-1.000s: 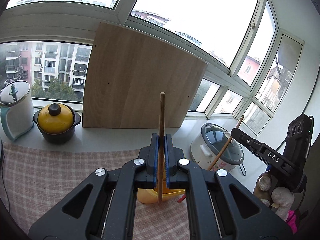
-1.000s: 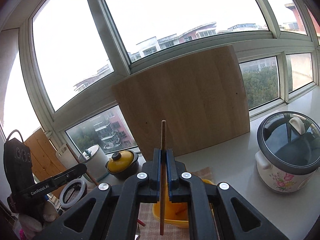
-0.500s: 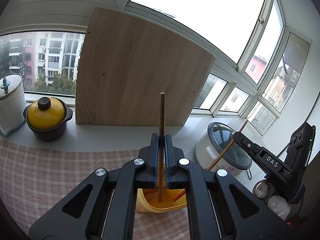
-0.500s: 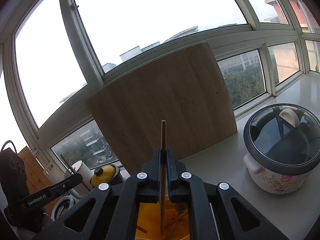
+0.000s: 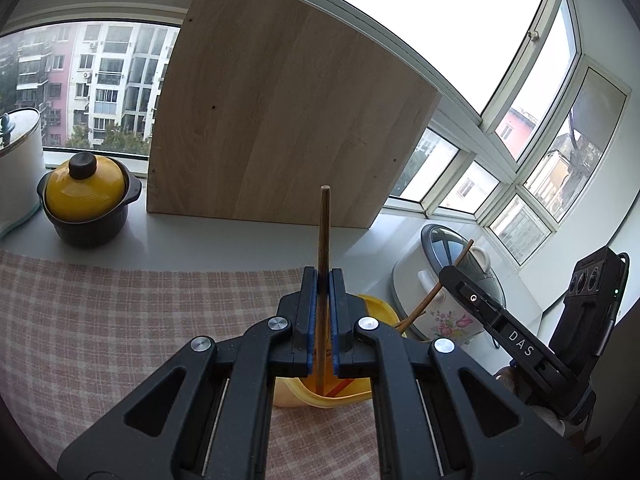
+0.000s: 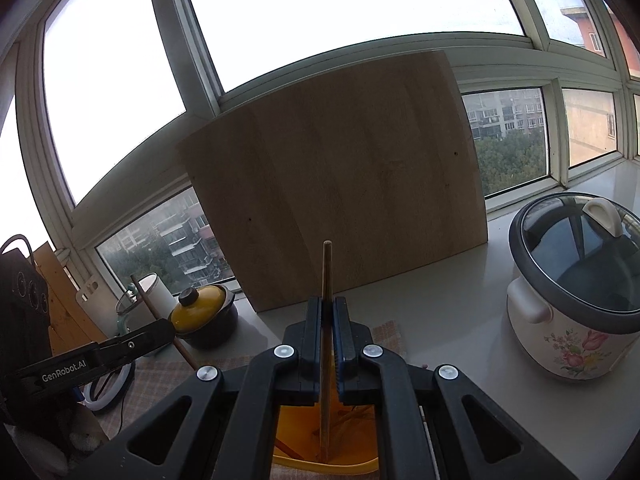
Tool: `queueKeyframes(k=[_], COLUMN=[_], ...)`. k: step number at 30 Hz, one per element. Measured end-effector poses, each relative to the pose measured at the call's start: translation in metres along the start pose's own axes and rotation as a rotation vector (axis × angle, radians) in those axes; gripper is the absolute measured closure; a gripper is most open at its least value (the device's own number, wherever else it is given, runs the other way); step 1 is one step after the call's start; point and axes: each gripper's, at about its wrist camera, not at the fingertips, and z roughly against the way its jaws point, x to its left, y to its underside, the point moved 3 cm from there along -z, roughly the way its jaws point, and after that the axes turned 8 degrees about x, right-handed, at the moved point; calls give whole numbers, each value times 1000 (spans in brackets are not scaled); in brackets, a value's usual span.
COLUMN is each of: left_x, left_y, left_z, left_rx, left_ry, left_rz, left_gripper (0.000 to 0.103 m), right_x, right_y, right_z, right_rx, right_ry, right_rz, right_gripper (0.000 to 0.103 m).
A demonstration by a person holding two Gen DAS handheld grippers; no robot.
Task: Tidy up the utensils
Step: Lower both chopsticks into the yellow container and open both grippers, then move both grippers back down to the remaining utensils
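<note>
Two hand-held grippers, left [image 5: 320, 280] and right [image 6: 328, 308], each clamp a chopstick [image 5: 323, 232] upright; lower straight into yellow holder [image 5: 376, 304], lower centre, before releasing.

Rice cooker [image 6: 576, 292] crowds right (checked cloth [image 5: 120, 320] open)

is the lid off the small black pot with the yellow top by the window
No, the round yellow lid with its dark knob sits squarely on the small black pot, closing it.
</note>
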Motion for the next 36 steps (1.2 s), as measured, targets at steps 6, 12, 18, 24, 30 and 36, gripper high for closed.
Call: queueKeyframes(k=[6,12,18,24,30,36], left_x=[-4,-11,-11,2,12,23], left_y=[7,10,15,22,32,49], left_z=[1,6,17,26,41,63], left_rx=[15,30,14,14,12,-1], left_ry=[6,45,17,-2,-23,-71], left_rz=[-28,-47,-57,-33,-30,-62], left_gripper=[100,86,59,55,55,55], right_x=[-2,-8,-9,-9,-2,13], right_y=[5,11,21,27,36,51], right_z=[-2,1,7,17,28,45], right_rx=[26,36,38,30,32,24], right_ry=[7,15,34,47,57,65], right_rz=[3,-19,-4,-2,15,61], right_gripper=[100,61,30,16,16,12])
